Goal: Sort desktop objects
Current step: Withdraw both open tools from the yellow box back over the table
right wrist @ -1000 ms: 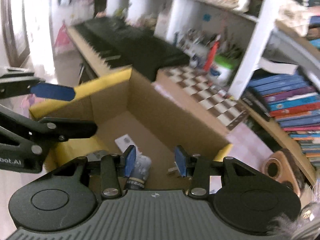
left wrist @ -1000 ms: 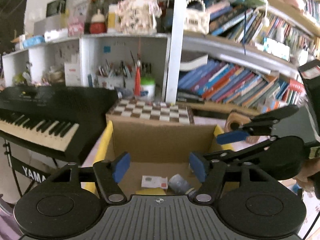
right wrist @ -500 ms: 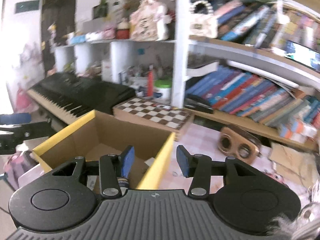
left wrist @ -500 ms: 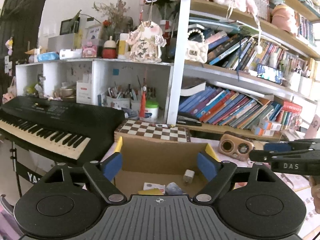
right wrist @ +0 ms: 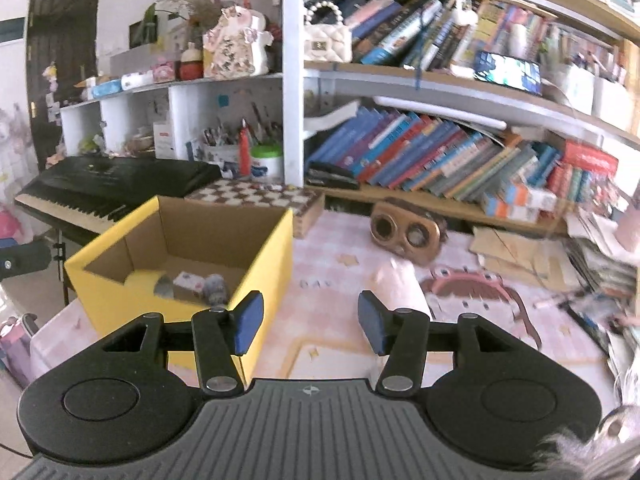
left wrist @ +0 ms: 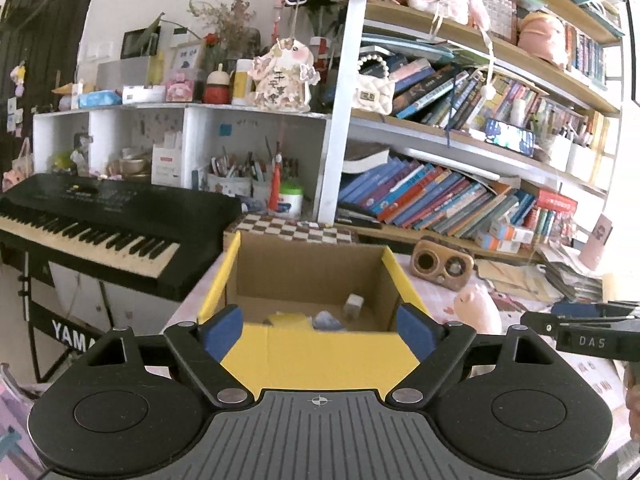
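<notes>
The yellow cardboard box [left wrist: 320,356], open at the top with plain brown inner walls, stands on the pink patterned desk mat [right wrist: 332,280] in front of a brown-and-white chessboard [left wrist: 296,227]. Several small items lie on its floor, among them a small white cube-shaped piece [left wrist: 353,305] near the right wall and a crumpled bluish wrapper [left wrist: 327,321]. The left gripper [left wrist: 319,330] hangs before the box's near wall, its blue-padded jaws spread wide with nothing between them. The right gripper [right wrist: 308,322] is over the mat just right of the box; its jaws are opening and empty. A pink pig figurine [left wrist: 476,306] and a wooden two-dial speaker [right wrist: 406,232] sit on the mat to the right of the box.
</notes>
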### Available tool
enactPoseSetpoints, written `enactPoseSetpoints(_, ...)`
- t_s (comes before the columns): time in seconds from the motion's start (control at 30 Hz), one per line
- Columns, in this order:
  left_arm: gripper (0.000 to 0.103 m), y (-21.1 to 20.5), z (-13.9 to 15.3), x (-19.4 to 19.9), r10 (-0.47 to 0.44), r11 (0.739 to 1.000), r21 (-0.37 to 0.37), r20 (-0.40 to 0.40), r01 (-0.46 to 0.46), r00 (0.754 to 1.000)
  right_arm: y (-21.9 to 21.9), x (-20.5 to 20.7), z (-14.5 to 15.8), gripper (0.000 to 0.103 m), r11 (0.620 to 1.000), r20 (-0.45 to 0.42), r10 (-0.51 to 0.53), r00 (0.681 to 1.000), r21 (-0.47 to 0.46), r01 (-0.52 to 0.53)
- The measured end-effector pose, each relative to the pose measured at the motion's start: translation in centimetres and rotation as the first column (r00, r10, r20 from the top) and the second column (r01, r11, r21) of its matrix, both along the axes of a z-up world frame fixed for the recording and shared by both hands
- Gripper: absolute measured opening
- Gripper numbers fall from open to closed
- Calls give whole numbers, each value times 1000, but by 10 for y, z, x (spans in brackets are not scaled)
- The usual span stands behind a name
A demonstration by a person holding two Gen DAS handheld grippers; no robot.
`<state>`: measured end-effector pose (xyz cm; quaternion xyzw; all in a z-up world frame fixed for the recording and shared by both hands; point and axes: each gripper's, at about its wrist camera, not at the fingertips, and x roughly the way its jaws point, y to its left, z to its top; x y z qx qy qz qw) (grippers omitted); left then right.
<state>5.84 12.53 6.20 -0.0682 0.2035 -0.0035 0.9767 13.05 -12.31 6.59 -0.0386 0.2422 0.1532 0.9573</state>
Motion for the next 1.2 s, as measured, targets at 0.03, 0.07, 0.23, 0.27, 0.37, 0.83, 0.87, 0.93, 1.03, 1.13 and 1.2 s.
enactPoseSetpoints(0.03,87,-2,-1,-5,-6,1000,4,-2,6,1000,-2,-6,-2,51,1000,-4,-8,1000,1,8)
enactPoseSetpoints(0.07,87,-3,-2,-9,-10,1000,8,-5,10,1000,-4,-13,-5,51,1000,-9,-17,1000,2,17)
enactPoseSetpoints(0.23,87,-10,-9,-30,-28,999,16,-28,28,999,-12,-42,-15,51,999,-21,-49,999,7,49)
enactPoseSetpoints(0.27,87,-11,-11,-33,-32,999,17,-33,32,999,-13,-48,-17,51,998,-24,-55,998,9,55)
enactPoseSetpoints(0.37,87,-16,-16,-44,-39,999,20,-44,40,998,-16,-63,-24,51,998,-34,-64,997,4,64)
enactPoseSetpoints(0.83,87,-41,-44,-73,-93,994,38,-101,98,990,-26,-117,-55,52,991,-98,-135,986,-23,133)
enactPoseSetpoints(0.87,87,-43,-46,-73,-98,994,38,-107,103,989,-27,-120,-56,52,990,-101,-141,985,-26,139)
enactPoseSetpoints(0.93,87,-45,-49,-72,-105,993,33,-117,109,988,-29,-124,-58,54,988,-106,-154,982,-32,152)
enactPoseSetpoints(1.03,87,-51,-51,-70,-122,992,27,-133,127,984,-32,-128,-60,54,985,-117,-169,979,-37,166)
enactPoseSetpoints(1.13,87,-57,-55,-67,-153,988,13,-153,157,976,-32,-133,-63,55,985,-127,-168,977,-52,163)
enactPoseSetpoints(1.2,87,-61,-58,-65,-173,984,2,-172,176,970,-31,-136,-65,57,985,-133,-165,977,-63,158)
